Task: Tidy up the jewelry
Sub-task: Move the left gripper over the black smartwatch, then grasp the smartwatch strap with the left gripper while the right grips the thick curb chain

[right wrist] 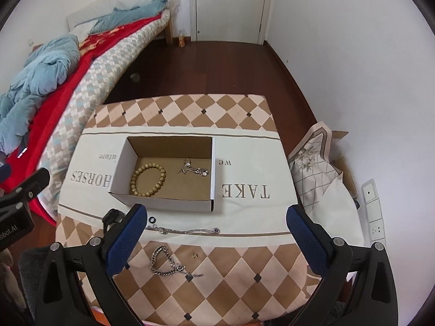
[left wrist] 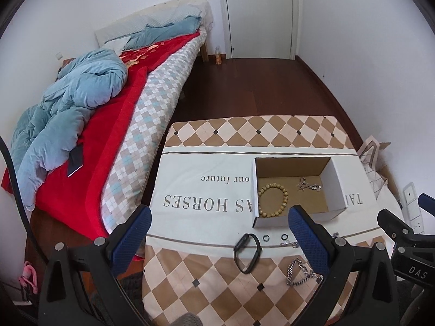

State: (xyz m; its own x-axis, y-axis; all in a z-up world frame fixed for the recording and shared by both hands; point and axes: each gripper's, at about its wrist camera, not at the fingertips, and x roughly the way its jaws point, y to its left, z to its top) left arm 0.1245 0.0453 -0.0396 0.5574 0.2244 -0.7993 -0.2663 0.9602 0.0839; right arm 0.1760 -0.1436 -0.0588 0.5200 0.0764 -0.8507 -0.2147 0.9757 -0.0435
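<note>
Box [right wrist: 163, 190] on bench [right wrist: 244, 244]: bead bracelet [right wrist: 148, 179], small chain [right wrist: 193, 170] inside. Before it: chain bracelet [right wrist: 165, 263], necklace [right wrist: 185, 230], watch band [left wrist: 246, 252], rings [left wrist: 265, 237]. Left hand-held gripper [left wrist: 220, 231] and right hand-held gripper [right wrist: 216, 231]: jaws apart, empty.

bed [left wrist: 152, 103] left of the counter [left wrist: 217, 279]: blue quilt [left wrist: 78, 87], red blanket [left wrist: 108, 146]. door [left wrist: 258, 13] beyond bed; bottle [left wrist: 218, 55] at its foot.

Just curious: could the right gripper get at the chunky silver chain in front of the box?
Probably yes. The right gripper is open and empty, and the chain lies bare on the cloth just below it, nothing over it.
</note>
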